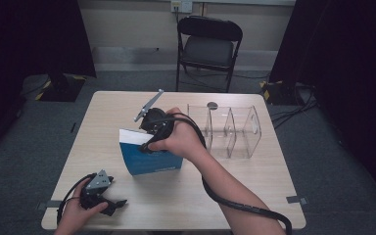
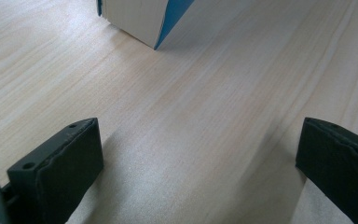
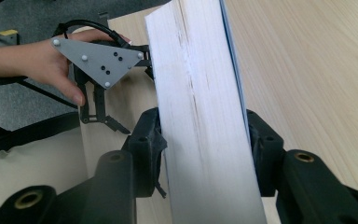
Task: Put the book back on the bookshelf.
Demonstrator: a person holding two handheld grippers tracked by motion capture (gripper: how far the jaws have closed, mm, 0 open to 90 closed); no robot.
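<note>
Blue-covered thick paperback book [image 1: 149,157] stands upright at tabletop [image 1: 225,186] centre, page block clamped between right tongs [image 3: 204,140], apparently to steady it. Left tongs [image 2: 200,158], at 7 o'clock, gape wide, empty.

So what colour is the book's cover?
Blue; the book cover shows best in the high view.

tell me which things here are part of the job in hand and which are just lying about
In the job:
- blue book, stood up on the table
- right gripper, jaws on both sides of the book
- clear divided organizer, probably

Lying about:
- left gripper, open over bare wood
- black folding chair
</note>
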